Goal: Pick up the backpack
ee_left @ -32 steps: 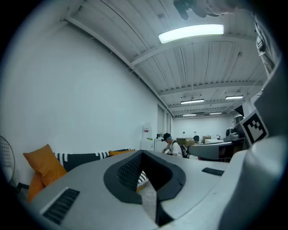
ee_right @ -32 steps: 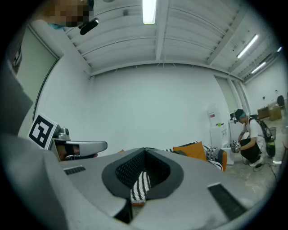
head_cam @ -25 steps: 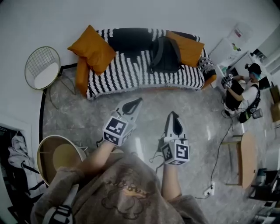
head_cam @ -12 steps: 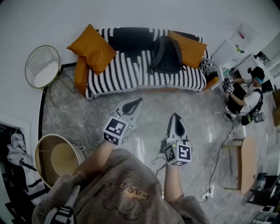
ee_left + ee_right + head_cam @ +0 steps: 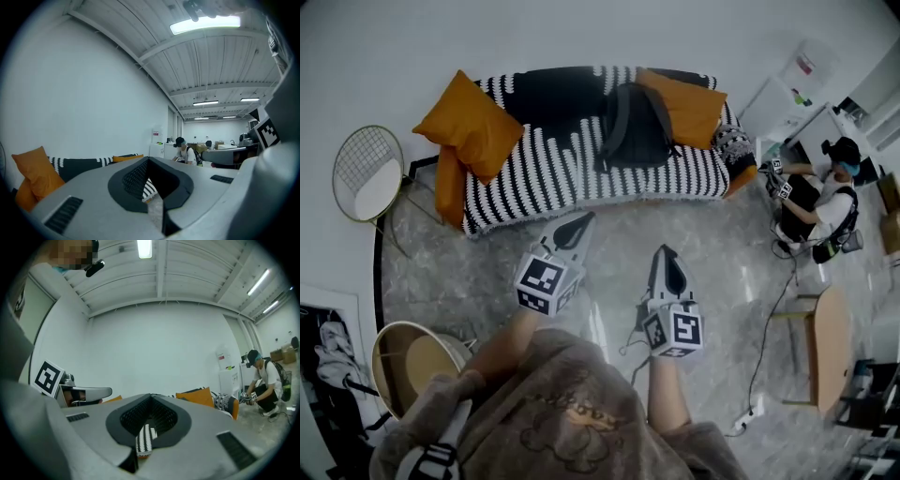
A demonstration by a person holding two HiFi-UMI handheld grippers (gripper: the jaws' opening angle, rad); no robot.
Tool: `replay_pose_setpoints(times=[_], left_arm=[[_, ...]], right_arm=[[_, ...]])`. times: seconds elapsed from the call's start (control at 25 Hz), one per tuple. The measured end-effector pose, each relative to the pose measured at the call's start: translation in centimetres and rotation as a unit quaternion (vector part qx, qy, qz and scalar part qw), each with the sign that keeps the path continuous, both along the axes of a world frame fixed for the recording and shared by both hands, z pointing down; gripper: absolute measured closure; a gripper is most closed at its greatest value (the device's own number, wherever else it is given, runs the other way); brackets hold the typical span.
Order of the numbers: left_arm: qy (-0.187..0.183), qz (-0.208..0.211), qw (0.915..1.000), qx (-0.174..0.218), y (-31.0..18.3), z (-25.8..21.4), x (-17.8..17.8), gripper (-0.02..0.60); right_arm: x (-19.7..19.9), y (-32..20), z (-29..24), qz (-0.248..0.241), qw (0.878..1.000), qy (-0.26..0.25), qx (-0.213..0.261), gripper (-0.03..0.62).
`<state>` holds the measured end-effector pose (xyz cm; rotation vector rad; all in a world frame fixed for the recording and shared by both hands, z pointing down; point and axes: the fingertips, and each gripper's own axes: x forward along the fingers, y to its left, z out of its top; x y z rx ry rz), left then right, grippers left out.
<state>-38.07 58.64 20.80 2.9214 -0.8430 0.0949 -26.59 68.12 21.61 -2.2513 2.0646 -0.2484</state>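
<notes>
backpack (image 5: 636, 127): dark, near black, soft-sided. It lies flat on the seat of the sofa (image 5: 534, 178), right of centre, with its top end up against the backrest. Straps show as darker bands on its face. Its right side touches the small cushion (image 5: 682, 105), which is orange. The big cushion (image 5: 467, 127), also orange, sits at the sofa's left end, well apart from it. The sofa is black-and-white striped, with a plain black patch on the backrest.

left gripper (image 5: 579, 223) and right gripper (image 5: 667, 253): jaws pressed together on both, nothing between them. Both are held level over the grey floor (image 5: 722, 253), pointed at the sofa and short of its front edge. Neither touches the backpack.

Head view only:
- the full layout, backpack included
- wire chair (image 5: 364, 173) left of the sofa
- round table (image 5: 830, 342) at right
- cable (image 5: 773, 314) across the floor

Gripper views only:
- ceiling lights (image 5: 206, 24) and the white wall
- each shows the other gripper's marker cube (image 5: 47, 377)
- left gripper view gets the big cushion, plus a strip of striped seat behind the closed tips
- right gripper view gets the small cushion
- backpack can't be picked out in either; the jaw bodies cover that stretch of sofa

A second person (image 5: 816, 197), crouched at the right, shows in all three views.
</notes>
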Motion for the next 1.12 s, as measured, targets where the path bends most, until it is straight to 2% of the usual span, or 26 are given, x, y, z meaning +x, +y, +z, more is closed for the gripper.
replay_pose_setpoints(times=[0.4,0.72,1.12], left_arm=[[-0.005,0.01,0.9999,-0.003,-9.2,-0.2,6.8,0.581],[-0.008,0.02,0.9997,-0.007,-16.6,-0.6,11.1,0.581],[-0.016,0.049,0.9987,-0.008,-23.1,0.2,15.3,0.581]], right_arm=[[6.2,-9.1,0.5,0.003,1.0,-0.015,-0.008,0.589],[10.3,-16.0,0.2,0.016,1.0,-0.019,-0.012,0.589],[14.8,-22.2,0.4,0.048,0.999,-0.024,-0.01,0.589]])
